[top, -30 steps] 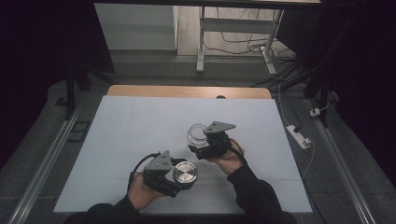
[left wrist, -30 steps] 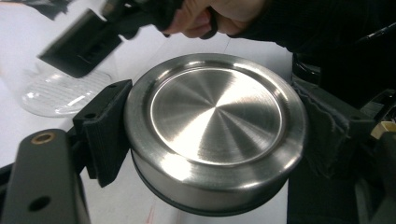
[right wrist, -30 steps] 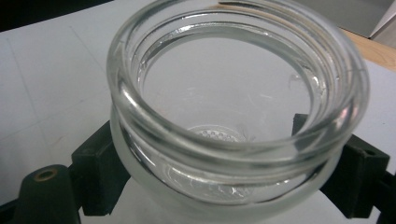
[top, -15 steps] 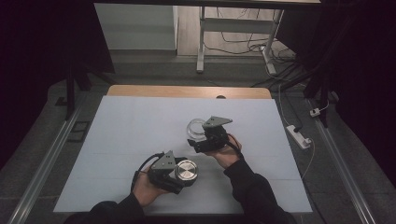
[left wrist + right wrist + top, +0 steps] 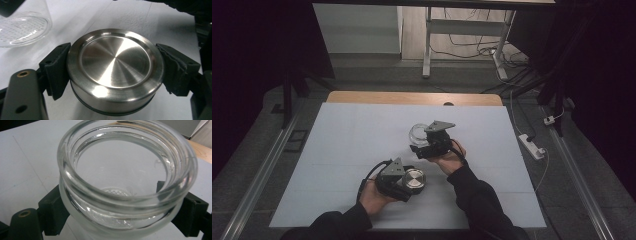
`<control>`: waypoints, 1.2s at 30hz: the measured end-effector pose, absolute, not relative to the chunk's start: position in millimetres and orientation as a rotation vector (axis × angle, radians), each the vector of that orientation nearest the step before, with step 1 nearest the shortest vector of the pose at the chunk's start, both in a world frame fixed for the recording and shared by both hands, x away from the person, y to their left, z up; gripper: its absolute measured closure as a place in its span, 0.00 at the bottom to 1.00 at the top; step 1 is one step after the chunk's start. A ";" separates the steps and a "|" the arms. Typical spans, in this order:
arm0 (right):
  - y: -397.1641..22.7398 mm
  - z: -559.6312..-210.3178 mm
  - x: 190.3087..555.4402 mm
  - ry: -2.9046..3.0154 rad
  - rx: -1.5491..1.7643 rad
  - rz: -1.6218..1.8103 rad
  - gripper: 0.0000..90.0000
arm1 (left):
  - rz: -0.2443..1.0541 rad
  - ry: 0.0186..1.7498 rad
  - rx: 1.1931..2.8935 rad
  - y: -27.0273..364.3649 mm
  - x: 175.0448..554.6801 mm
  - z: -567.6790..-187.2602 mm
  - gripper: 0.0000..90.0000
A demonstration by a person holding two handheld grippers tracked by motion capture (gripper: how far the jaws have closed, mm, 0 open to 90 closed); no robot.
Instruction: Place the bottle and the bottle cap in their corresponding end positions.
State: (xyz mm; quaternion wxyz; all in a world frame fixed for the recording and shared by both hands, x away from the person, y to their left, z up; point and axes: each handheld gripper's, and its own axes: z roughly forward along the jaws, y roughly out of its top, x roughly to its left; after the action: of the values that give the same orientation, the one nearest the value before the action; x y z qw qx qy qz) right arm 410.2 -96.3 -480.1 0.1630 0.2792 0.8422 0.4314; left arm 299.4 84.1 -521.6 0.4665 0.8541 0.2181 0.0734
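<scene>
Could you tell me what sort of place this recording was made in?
Probably a lab or data-collection workspace: a white-covered table, cables trailing over the floor behind it, a power strip beside it, and dark screens around.

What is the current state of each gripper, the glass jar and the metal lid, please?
Left gripper: shut on the metal lid, one jaw on each side.
Right gripper: shut on the glass jar, below its rim.
Metal lid: off the jar, flat face up, held near the table.
Glass jar: open, upright, looks empty.
White table cover: lies flat.
</scene>
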 end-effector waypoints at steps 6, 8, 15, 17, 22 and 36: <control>-92.0 -482.1 416.5 2.403 0.795 1.226 0.17 | 0.177 0.559 2.109 80.3 306.6 -525.7 0.21; -90.9 -482.9 418.5 2.403 0.793 1.222 0.17 | 0.174 0.566 2.116 79.3 309.1 -526.6 0.21; -86.8 -487.6 426.7 2.406 0.798 1.205 0.17 | 0.179 0.589 2.153 76.9 315.4 -531.2 0.21; -85.9 -489.3 429.3 2.407 0.801 1.197 0.17 | 0.174 0.593 2.165 76.1 316.9 -532.6 0.21; -84.6 -493.1 434.5 2.406 0.809 1.179 0.17 | 0.165 0.595 2.179 73.4 317.5 -535.5 0.21; -83.2 -500.0 444.1 2.405 0.825 1.157 0.17 | 0.194 0.586 2.250 66.2 314.9 -540.4 0.21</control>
State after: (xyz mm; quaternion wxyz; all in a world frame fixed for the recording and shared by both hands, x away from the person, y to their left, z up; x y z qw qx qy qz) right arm 444.1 -83.2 -500.0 0.1730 0.2908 0.8480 0.4080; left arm 314.9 66.2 -540.4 0.3933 0.8866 0.2311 0.0765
